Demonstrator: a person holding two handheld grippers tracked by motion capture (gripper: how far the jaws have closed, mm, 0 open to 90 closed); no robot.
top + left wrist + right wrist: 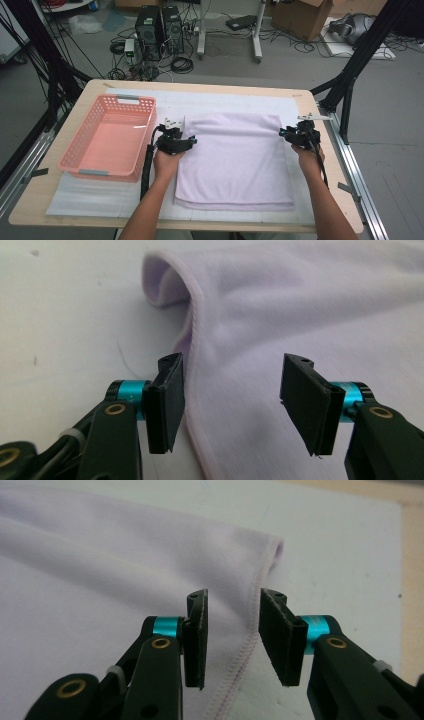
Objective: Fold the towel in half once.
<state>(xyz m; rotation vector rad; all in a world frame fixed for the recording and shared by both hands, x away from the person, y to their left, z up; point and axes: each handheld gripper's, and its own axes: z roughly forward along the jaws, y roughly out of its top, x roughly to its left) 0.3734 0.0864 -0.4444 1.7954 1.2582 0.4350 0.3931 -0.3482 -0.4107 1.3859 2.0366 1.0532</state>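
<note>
From the high view, I have the folded lilac towel (235, 160) lying flat on the white mat (80, 197), at about the centre of the table (30, 210), with the pink basket (107, 135) just beside it at nine o'clock. My left gripper (187, 141) sits at the towel's left edge and my right gripper (286, 133) at its right edge, both near the far corners. I read that symmetric placing as setting up a two-handed pinch, so the cloth can be lifted or folded evenly without skewing. The basket stands empty, probably waiting for the finished towel.

In the left gripper view, the jaws stand apart, released, nothing pressed between them. The towel's hemmed edge (197, 390) runs from six o'clock up toward twelve, passing just inside the left pad (167, 400), and the folded corner curls open at eleven o'clock. The jaws straddle the hem so that closing would catch the edge layers.

In the right gripper view, the jaws are also unclenched, with a narrower gap. The stitched hem (247, 650) runs up between the pads toward the corner at one o'clock, cloth on the left, bare mat on the right. The pads do not press on it, so I judge the towel rests free on the mat.
</note>
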